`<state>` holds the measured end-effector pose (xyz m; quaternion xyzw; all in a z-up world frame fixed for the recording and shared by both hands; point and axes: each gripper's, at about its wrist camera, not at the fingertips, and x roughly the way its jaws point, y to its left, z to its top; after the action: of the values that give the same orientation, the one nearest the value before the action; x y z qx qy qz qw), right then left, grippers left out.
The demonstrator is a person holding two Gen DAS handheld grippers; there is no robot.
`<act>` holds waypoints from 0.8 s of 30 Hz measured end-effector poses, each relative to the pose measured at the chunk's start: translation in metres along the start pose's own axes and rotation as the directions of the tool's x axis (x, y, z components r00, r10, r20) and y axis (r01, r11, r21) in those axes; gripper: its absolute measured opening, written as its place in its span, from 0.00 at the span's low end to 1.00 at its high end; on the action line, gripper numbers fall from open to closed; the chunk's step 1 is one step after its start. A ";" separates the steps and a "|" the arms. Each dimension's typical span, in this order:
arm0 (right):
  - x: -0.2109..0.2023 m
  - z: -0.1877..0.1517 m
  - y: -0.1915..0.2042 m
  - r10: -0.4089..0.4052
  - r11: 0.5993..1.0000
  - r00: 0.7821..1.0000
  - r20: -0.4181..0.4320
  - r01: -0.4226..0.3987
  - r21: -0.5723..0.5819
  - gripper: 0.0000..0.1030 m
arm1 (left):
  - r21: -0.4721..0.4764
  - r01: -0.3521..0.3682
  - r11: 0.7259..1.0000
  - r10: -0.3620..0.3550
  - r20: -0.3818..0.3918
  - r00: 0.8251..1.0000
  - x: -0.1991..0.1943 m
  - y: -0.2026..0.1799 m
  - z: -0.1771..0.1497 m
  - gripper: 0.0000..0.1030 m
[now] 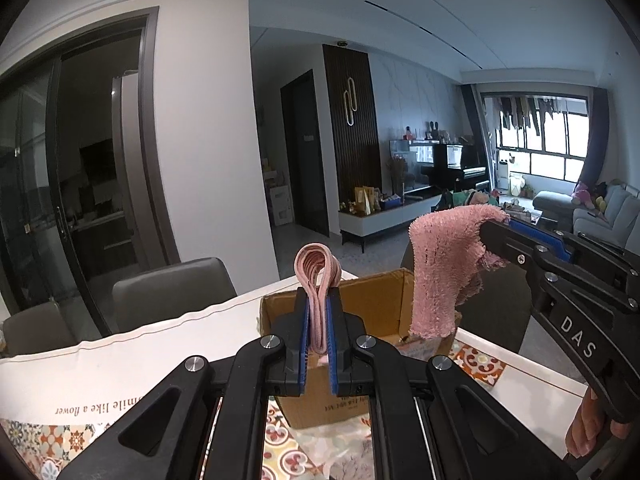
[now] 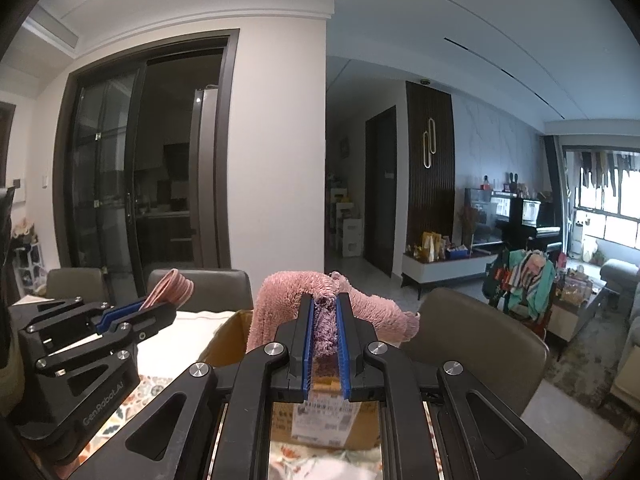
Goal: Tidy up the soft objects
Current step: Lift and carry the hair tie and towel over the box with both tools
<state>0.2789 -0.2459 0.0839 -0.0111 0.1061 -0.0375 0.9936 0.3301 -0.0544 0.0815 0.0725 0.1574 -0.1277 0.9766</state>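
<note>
White walls, dark sliding glass door, black upright piano, grey sofa, bright window, brown chairs.

open cardboard box below, chairs behind

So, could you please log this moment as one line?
left gripper: shut on pink cloth | right gripper: shut on same cloth, fuzzy end | both above open cardboard box

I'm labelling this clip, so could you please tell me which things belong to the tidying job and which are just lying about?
In the job:
- pink fuzzy cloth, held by both claws
- left claw
- right claw
- cardboard box

Lying about:
- dining chairs
- white printed cloth
- piano
- sofa
</note>
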 end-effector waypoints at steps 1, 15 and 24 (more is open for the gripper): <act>0.002 0.000 0.000 0.001 1.000 1.000 0.001 -0.001 0.000 0.11 | 0.002 0.001 1.000 -0.001 0.000 1.000 0.004 0.000 0.000 0.09; 0.062 -0.007 -0.005 0.022 1.000 0.999 -0.049 -0.022 0.002 0.11 | 0.007 0.036 0.999 -0.036 -0.071 0.997 0.067 0.003 -0.006 0.09; 0.098 -0.017 -0.006 0.052 0.999 0.991 -0.124 -0.051 0.012 0.11 | 0.016 0.068 0.998 -0.065 -0.152 0.986 0.107 -0.001 -0.016 0.09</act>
<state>0.3705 -0.2598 0.0468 -0.0016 0.1678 -0.0128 0.9857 0.4229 -0.0765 0.0313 0.0868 0.2320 -0.1559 0.9562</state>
